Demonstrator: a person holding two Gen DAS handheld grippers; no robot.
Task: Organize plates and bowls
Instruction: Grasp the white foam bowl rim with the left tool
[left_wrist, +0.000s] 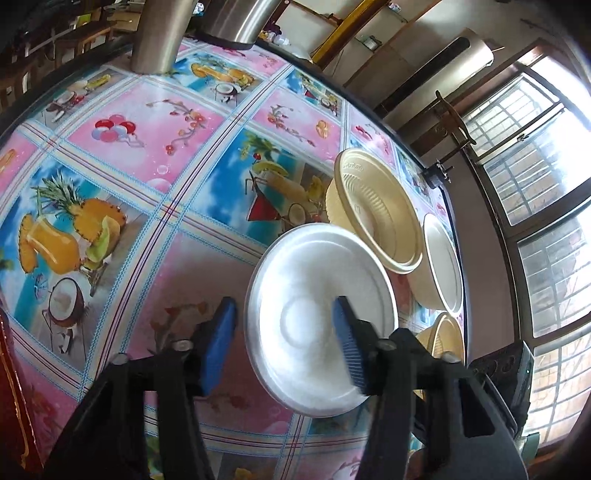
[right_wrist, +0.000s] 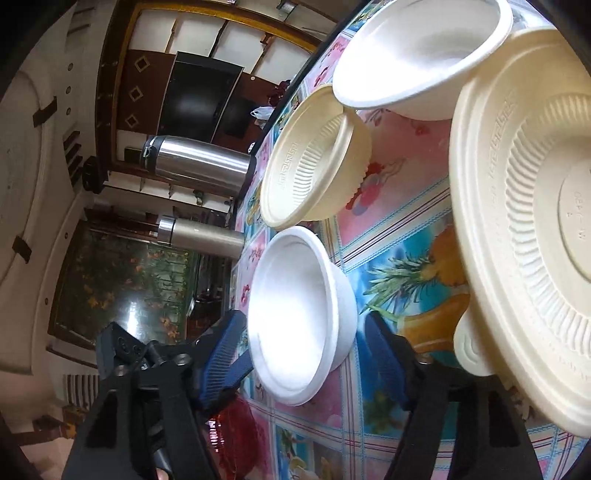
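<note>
Both tools stand spread, gripping nothing: the left gripper (left_wrist: 284, 345) straddles the white plate's (left_wrist: 314, 295) near rim, the right gripper (right_wrist: 303, 360) brackets the white bowl (right_wrist: 295, 314), so the pick-up step seems underway, needing a squeeze next.

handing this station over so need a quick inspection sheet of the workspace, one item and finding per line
surface: table under a glossy fruit-print cloth, no spills seen
job's things: white dish, white bowl, second white bowl and cream ribbed bowls, all open side up and spread out, not yet sorted
clutter: two steel flasks at the table edge; a red packet
grippers: left gripper fingers straddle the white dish's rim, a small gap showing; right gripper fingers either side of the white bowl, no firm grip seen
cables: nothing seen
surroundings: barred window, wooden cabinets, dark screen
</note>
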